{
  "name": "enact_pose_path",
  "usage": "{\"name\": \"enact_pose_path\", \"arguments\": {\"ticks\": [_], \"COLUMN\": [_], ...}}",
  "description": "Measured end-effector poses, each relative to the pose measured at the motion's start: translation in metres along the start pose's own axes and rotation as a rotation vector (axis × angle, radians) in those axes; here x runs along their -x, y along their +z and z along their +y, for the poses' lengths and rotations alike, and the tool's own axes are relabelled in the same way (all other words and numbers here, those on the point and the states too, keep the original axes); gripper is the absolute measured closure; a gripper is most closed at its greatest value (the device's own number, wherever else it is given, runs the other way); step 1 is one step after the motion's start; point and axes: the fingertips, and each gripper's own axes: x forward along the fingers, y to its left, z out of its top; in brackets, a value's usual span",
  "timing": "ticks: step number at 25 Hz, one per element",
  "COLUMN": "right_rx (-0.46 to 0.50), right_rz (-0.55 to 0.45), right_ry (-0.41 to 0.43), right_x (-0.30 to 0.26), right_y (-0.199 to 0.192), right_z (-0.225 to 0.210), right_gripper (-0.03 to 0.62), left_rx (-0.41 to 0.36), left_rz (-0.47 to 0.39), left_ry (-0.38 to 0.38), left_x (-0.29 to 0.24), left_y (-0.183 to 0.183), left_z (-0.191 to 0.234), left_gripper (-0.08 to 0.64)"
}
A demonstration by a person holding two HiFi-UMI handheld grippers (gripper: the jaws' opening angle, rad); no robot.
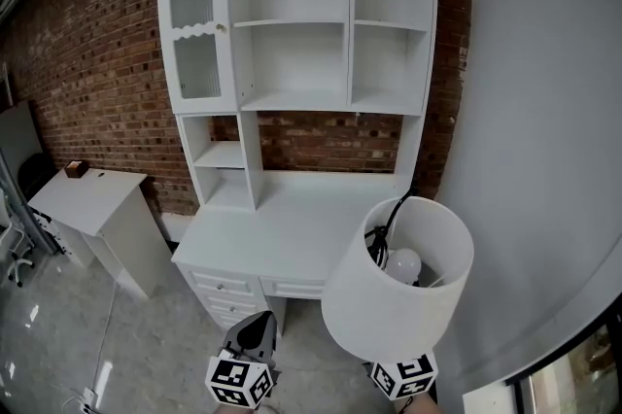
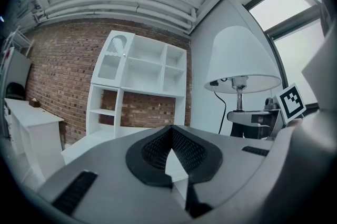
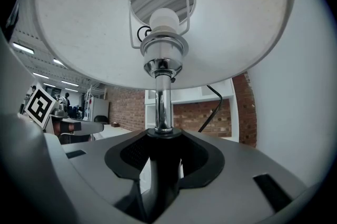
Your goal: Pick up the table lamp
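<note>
The table lamp hangs in the air at the lower right of the head view, its white drum shade point(image 1: 398, 281) tilted so that the bulb point(image 1: 403, 263) shows inside. Its black cord point(image 1: 384, 227) runs back toward the desk. My right gripper point(image 3: 163, 136) is shut on the lamp's dark lower stem, below the chrome tube point(image 3: 162, 104); in the head view only its marker cube point(image 1: 403, 375) peeks from under the shade. My left gripper point(image 1: 255, 329) is beside it, shut and holding nothing point(image 2: 171, 131). From the left gripper view the lamp point(image 2: 242, 60) stands upright to the right.
A white desk with a shelf hutch point(image 1: 292, 227) stands ahead against a brick wall point(image 1: 87, 62). A small white side table point(image 1: 87, 198) with a brown box is at the left. A grey wall point(image 1: 544, 111) runs close along the right, with a window at its foot.
</note>
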Motion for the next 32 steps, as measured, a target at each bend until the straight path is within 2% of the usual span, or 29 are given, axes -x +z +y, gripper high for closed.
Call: {"name": "enact_pose_path", "arguments": {"ticks": [32], "right_rx": [-0.015], "right_rz": [-0.005], "right_ry": [-0.031], "right_x": [0.011], "right_y": [-0.001], "right_z": [-0.014], "right_gripper": [0.43], "left_rx": [-0.02], "left_rz": [0.001], "left_ry": [-0.003], "left_x": [0.001], "left_y": [0.004], "left_z": [-0.005], "left_gripper": [0.563]}}
